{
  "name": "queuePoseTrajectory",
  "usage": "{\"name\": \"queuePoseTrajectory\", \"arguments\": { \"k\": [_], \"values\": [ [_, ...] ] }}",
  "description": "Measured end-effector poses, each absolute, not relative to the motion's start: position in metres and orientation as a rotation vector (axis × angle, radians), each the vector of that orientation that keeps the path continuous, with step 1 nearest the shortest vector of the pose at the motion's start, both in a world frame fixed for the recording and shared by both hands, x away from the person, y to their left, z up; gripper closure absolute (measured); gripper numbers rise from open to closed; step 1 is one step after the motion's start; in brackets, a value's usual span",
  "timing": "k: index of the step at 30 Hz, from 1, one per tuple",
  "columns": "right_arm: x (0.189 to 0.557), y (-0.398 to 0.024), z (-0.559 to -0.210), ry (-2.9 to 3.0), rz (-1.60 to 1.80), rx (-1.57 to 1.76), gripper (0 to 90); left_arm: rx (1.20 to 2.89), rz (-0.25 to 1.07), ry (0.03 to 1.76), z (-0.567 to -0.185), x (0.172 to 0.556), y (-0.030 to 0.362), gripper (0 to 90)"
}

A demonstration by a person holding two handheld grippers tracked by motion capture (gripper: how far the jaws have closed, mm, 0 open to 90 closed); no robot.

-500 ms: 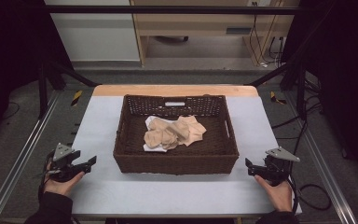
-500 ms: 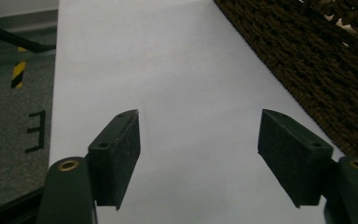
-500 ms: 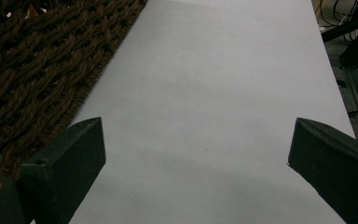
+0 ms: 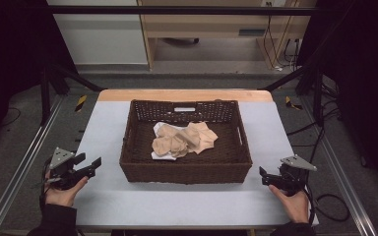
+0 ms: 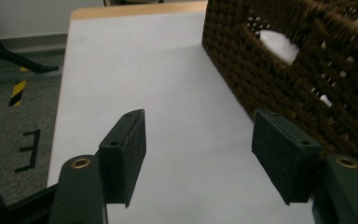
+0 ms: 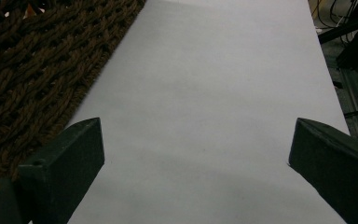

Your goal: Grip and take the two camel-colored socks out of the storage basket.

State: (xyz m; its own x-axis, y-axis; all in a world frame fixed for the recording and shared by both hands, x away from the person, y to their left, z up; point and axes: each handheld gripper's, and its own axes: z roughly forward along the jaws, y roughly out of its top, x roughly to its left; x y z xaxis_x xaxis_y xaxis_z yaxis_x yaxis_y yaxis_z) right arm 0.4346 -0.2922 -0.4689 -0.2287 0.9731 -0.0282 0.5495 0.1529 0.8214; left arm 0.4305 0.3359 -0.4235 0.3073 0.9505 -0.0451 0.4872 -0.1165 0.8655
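A dark brown wicker basket stands in the middle of the table and holds crumpled tan cloths over a white cloth. My left gripper rests at the table's front left, open and empty, left of the basket. In the left gripper view the jaws stand wide apart, with the basket wall on the right. My right gripper sits at the front right, open and empty. The right gripper view has the basket wall at its left.
The table has a white top with a wooden strip along its far edge. Metal frame rails run along both sides. Cables lie on the floor at the right. A wooden cabinet stands beyond the table.
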Motion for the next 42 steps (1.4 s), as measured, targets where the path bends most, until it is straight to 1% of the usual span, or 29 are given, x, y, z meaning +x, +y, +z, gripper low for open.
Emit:
{"name": "queuePoseTrajectory", "arguments": {
  "k": [1,9,16,26,42],
  "values": [
    [0.434,-0.292,-0.469,1.855,0.951,1.442,3.6,1.711,0.721,1.301,-0.417,0.431,0.335,35.0],
    [0.434,-0.292,-0.468,1.85,0.957,1.441,3.6,1.644,0.716,1.269,-0.398,0.431,0.33,34.1],
    [0.432,-0.292,-0.467,1.844,0.962,1.436,3.8,1.647,0.72,1.241,-0.388,0.431,0.324,32.6],
    [0.431,-0.291,-0.467,1.841,0.943,1.423,3.9,1.61,0.73,1.194,-0.361,0.435,0.32,32.5],
    [0.432,-0.29,-0.467,1.841,0.933,1.425,4.1,1.588,0.731,1.151,-0.339,0.451,0.291,33.1]
  ]
}}
